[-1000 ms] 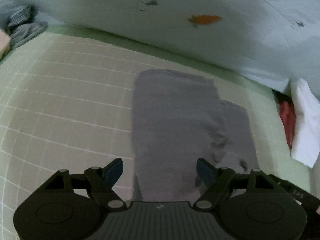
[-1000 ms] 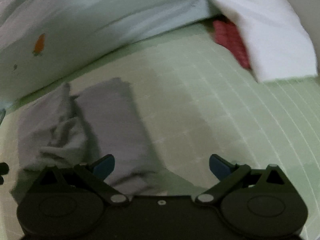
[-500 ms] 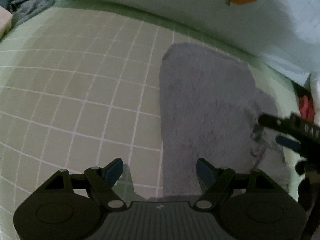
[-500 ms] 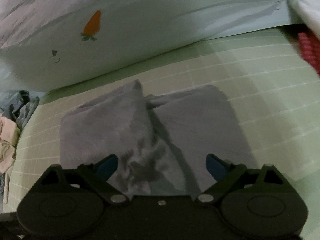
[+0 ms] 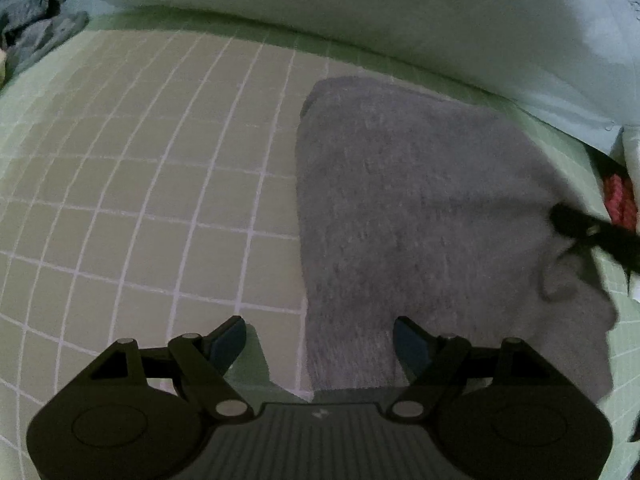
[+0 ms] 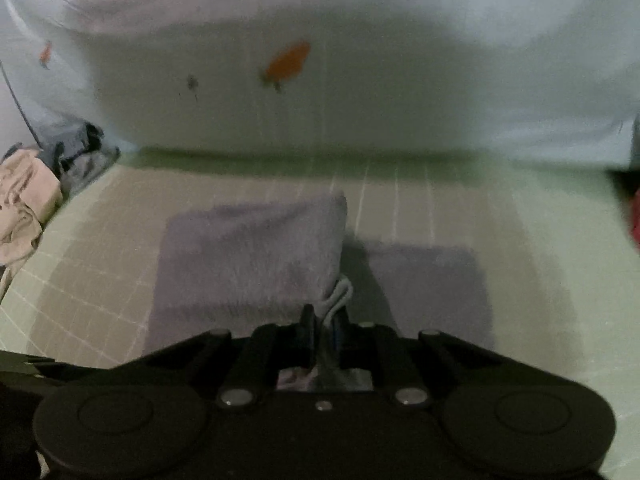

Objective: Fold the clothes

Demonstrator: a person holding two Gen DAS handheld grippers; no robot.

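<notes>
A: Which step is this?
B: A fold under way, I'd judge. The right tongs (image 6: 324,330) are closing, pads pinching an edge of the grey garment (image 6: 256,252), which lies on the green gridded sheet (image 5: 140,184) straight ahead of them.
A: And the left tongs (image 5: 320,344)?
B: Spread wide, holding nothing, hovering over the garment's near left edge.
A: Next?
B: Probably carrying the pinched edge across.
A: Anything unclear?
B: The right view is blurred; how much cloth is caught, I can't tell.
</notes>
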